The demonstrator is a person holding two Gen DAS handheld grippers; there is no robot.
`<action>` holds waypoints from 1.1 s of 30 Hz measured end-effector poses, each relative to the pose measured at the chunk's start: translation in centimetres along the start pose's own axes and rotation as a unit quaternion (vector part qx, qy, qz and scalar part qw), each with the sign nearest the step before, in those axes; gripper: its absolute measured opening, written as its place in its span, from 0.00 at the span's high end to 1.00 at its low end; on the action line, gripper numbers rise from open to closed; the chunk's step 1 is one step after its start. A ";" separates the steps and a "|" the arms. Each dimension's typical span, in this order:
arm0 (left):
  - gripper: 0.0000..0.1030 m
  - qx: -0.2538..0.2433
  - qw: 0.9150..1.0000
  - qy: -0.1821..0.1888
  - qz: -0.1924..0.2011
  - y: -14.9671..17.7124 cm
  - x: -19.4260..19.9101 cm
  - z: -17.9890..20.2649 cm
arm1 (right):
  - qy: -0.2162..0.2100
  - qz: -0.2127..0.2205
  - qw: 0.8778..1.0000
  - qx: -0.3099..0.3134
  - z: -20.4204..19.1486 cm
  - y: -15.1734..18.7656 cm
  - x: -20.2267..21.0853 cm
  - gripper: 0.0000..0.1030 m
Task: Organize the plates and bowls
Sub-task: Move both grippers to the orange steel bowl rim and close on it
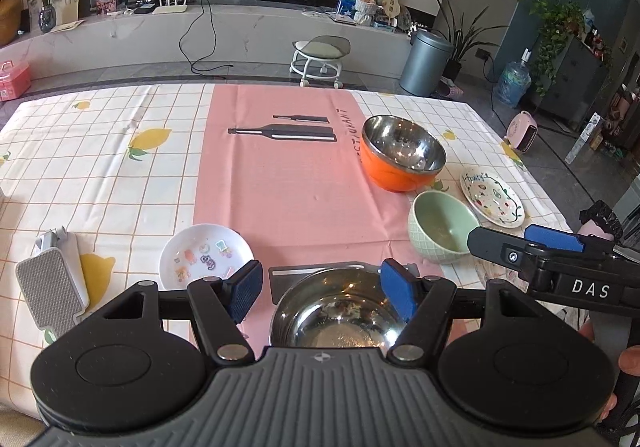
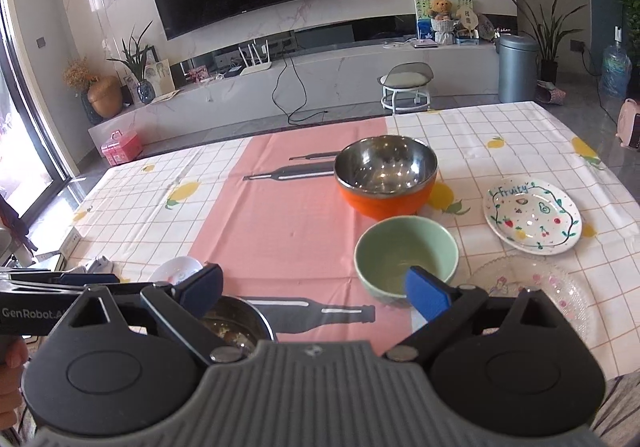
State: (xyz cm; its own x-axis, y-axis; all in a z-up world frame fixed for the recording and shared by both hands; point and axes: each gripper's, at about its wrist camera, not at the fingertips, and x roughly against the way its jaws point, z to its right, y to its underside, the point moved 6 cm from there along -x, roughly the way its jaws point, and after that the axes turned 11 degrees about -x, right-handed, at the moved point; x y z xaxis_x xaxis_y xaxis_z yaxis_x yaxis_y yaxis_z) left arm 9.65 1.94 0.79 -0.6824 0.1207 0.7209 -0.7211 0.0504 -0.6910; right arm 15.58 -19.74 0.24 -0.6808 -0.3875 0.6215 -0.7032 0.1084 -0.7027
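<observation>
My left gripper [image 1: 322,293] is open above a small steel bowl [image 1: 336,317] at the table's near edge. A white sticker plate [image 1: 204,253] lies just left of it. My right gripper [image 2: 316,293] is open, its right fingertip over the near rim of a green bowl [image 2: 404,255]. An orange bowl with a steel inside [image 2: 386,175] stands behind the green bowl. A white "Fruity" plate [image 2: 532,219] lies to the right, and a clear glass plate [image 2: 532,295] lies near the right finger. The steel bowl also shows in the right wrist view [image 2: 236,323], as does the green bowl in the left wrist view [image 1: 442,227].
The table has a checked lemon cloth with a pink runner [image 1: 280,167]. A grey and white flat tool [image 1: 52,287] lies at the near left. Beyond the far table edge are a stool [image 1: 320,55] and a bin [image 1: 426,61].
</observation>
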 end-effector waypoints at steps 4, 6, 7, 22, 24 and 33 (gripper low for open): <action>0.23 0.009 1.000 -0.010 0.013 -1.4 0.6 0.1 | 0.007 0.013 1.000 -0.015 1.4 -1.7 0.8 0.07; 0.23 0.025 0.999 -0.020 0.023 -2.4 1.0 -0.1 | -0.001 0.014 0.999 -0.032 2.3 -2.6 0.9 0.07; 0.23 0.033 0.999 -0.026 0.029 -3.0 1.2 -0.1 | -0.001 0.010 0.999 -0.039 2.9 -3.1 0.8 0.07; 0.24 -0.022 0.998 -0.014 0.052 -10.0 -2.5 4.1 | 0.051 0.022 0.997 -0.046 8.5 -13.2 -0.2 0.07; 0.26 -0.023 0.998 -0.012 0.049 -10.4 -3.8 4.6 | 0.078 0.020 0.996 -0.048 9.5 -14.2 -1.1 0.07; 0.23 -0.076 0.996 -0.050 0.011 -11.6 -9.4 6.9 | 0.096 0.006 0.994 -0.053 12.8 -12.2 -7.5 0.07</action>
State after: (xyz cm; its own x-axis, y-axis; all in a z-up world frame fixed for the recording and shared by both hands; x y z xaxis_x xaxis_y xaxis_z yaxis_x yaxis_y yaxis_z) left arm 23.55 -6.65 2.40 -0.7119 0.0239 0.7019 -0.6845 0.1999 -0.7011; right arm 31.89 -29.89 -0.29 -0.7082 -0.2041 0.6758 -0.7060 0.2110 -0.6761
